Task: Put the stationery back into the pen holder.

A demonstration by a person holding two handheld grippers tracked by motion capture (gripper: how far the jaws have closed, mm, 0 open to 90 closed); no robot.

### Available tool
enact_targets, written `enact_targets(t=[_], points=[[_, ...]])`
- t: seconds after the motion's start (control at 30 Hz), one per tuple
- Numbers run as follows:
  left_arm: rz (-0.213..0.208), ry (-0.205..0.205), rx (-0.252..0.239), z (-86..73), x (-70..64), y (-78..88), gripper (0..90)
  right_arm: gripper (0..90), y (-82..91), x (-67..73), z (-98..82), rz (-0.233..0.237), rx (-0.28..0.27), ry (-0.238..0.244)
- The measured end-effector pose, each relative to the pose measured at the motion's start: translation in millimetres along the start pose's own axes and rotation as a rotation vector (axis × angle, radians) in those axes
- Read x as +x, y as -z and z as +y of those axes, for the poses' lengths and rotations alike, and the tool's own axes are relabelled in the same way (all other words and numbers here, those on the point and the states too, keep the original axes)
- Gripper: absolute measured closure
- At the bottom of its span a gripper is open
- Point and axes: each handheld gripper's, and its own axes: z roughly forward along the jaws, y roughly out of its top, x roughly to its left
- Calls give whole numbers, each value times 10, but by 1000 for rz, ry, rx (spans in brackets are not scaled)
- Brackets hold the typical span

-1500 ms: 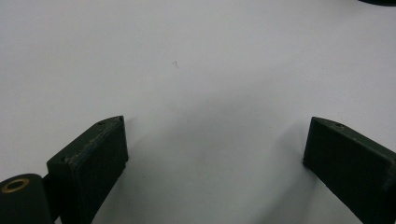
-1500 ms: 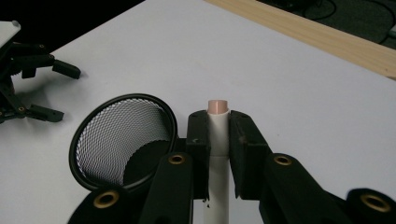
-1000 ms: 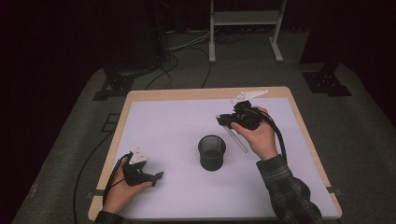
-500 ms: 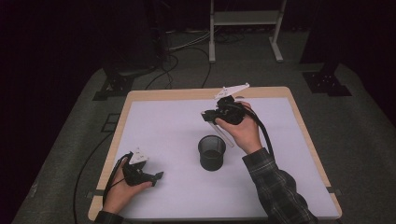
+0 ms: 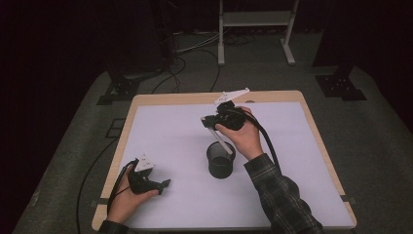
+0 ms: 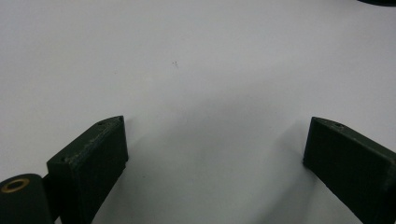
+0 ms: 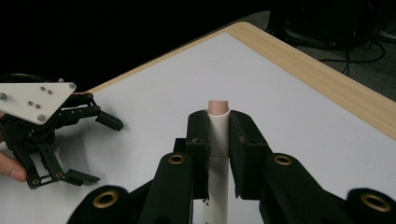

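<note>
Nearest the person, the left hand rests on the white table at its near left corner, holding the left gripper low over the surface. Its jaws stand wide apart with nothing but bare tabletop between them, as the left gripper view shows plainly.

A little farther in, about the middle of the table, a black mesh cup stands upright.

Beyond and just above the cup, the right hand, in a plaid sleeve, holds the right gripper up off the table. Its jaws are clamped tight on a white pen with a pinkish cap end, which pokes out just past the jaw tips. From above, the pen slants down from the jaws toward the rim of the cup, its lower end at or just over the opening; whether it touches the rim I cannot tell.

At the far side runs the table's wooden edge.
</note>
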Motion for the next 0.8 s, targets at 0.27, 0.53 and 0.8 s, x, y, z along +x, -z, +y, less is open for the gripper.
enact_targets(t=[0.27,0.53,0.8], points=[[-1,0,1,0,0,0,55,777,-51,19,-72,16,11,1],[0,0,1,0,0,0,55,777,-113,37,-192,30,20,3],[0,0,0,0,-1,0,55,776,-134,45,-265,36,26,12]])
